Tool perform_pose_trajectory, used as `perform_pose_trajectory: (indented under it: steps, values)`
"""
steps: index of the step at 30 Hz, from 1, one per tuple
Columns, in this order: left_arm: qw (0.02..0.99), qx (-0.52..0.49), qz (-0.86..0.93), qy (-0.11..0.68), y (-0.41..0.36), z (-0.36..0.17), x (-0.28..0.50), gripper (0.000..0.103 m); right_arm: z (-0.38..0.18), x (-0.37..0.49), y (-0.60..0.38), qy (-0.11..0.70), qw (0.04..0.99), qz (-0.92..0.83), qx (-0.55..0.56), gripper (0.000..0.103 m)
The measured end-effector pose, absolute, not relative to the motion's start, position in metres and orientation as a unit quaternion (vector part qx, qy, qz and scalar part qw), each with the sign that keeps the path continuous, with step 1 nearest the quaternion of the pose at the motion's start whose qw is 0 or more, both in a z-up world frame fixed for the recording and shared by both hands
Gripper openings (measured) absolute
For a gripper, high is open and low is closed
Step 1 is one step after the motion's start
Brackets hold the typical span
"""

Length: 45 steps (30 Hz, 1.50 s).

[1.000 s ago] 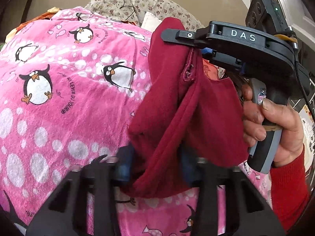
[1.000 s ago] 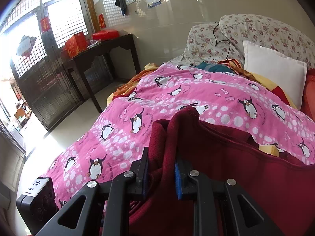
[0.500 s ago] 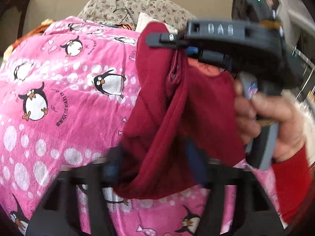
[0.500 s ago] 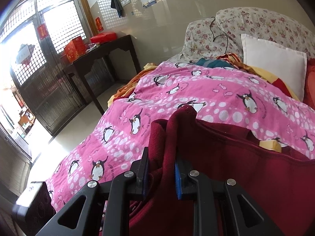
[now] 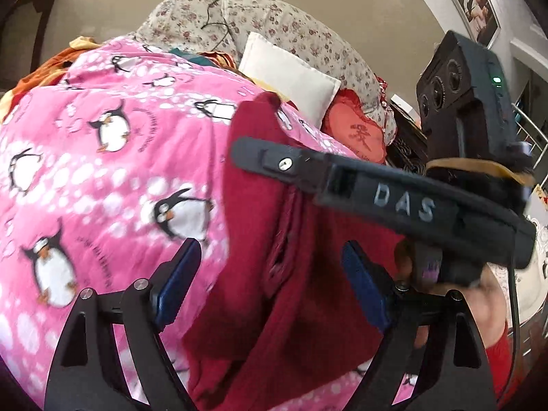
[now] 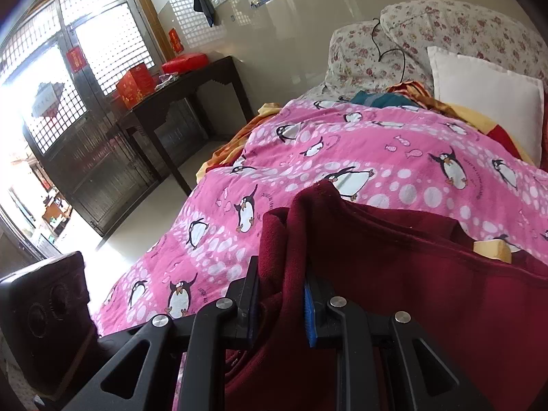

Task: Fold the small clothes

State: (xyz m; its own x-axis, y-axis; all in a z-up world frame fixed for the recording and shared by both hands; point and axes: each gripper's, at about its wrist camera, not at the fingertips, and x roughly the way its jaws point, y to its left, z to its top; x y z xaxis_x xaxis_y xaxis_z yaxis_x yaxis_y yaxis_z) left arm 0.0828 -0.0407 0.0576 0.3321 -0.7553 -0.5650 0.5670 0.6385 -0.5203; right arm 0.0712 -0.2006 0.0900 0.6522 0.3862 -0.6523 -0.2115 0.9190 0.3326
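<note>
A dark red fleece garment [image 5: 274,274] hangs over the pink penguin blanket [image 5: 102,171]. My right gripper [image 6: 279,294] is shut on a bunched top edge of the garment [image 6: 394,274] and holds it up; in the left wrist view it shows from the side [image 5: 260,161] with the cloth hanging below. My left gripper [image 5: 270,287] is open, its blue pads [image 5: 178,284] spread wide on either side of the hanging cloth, not pinching it.
The bed has floral pillows [image 6: 445,30], a white cushion [image 6: 486,99] and a red cushion [image 5: 359,130] at its head. A dark wooden side table [image 6: 185,92] with red boxes stands left of the bed by barred doors. Floor lies beyond the bed's left edge.
My left gripper has opened and let go of the red garment's lower part. The right gripper still holds the garment's top and has shifted lower and nearer in the left view.
</note>
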Motion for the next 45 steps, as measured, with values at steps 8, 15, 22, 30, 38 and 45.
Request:
perform_pose_trajectory:
  steps: [8, 15, 22, 30, 38, 45]
  values:
    - [0.800, -0.118, -0.398, 0.433, -0.042, 0.036, 0.099, 0.068, 0.102, 0.053, -0.247, 0.359, 0.895, 0.182, 0.192, 0.023]
    - [0.805, -0.110, -0.380, 0.442, -0.040, 0.017, 0.097, 0.043, 0.106, 0.023, -0.276, 0.362, 0.902, 0.138, 0.190, 0.023]
    - [0.791, -0.135, -0.387, 0.455, -0.035, 0.017, 0.097, 0.043, 0.101, -0.025, -0.292, 0.354, 0.929, 0.044, 0.098, 0.023]
    - [0.779, -0.147, -0.404, 0.457, -0.036, 0.023, 0.094, 0.023, 0.026, -0.021, -0.314, 0.395, 0.907, 0.059, 0.135, 0.023]
    - [0.766, -0.123, -0.436, 0.456, -0.062, 0.072, 0.067, 0.020, 0.017, -0.031, -0.348, 0.365, 0.892, 0.111, 0.242, 0.020]
    - [0.758, -0.068, -0.472, 0.445, -0.124, 0.123, 0.026, 0.020, 0.013, -0.032, -0.360, 0.358, 0.875, 0.132, 0.297, 0.020]
